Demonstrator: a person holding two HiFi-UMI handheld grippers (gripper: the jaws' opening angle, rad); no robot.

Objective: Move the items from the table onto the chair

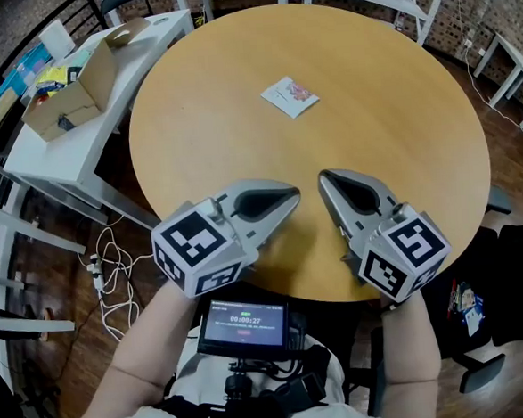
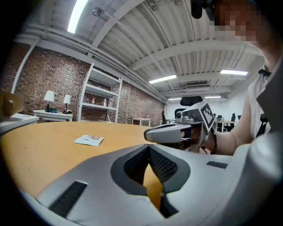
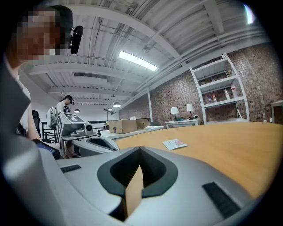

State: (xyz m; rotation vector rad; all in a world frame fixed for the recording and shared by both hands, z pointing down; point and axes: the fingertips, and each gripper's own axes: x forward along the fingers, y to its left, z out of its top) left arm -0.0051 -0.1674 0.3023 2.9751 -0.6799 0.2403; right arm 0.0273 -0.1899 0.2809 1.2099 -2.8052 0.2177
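Note:
A small flat white packet with a pink print lies alone on the round wooden table, toward the far side; the same packet shows in the left gripper view and, as a white packet, in the right gripper view. My left gripper and right gripper hover side by side over the table's near edge, tips pointing toward the packet and well short of it. Both have their jaws closed together at the tips with nothing between them. No chair seat is identifiable near the grippers.
A white side table at the left carries an open cardboard box and clutter. Cables lie on the floor beside it. A black chair base shows at lower right. A screen device is mounted at my chest.

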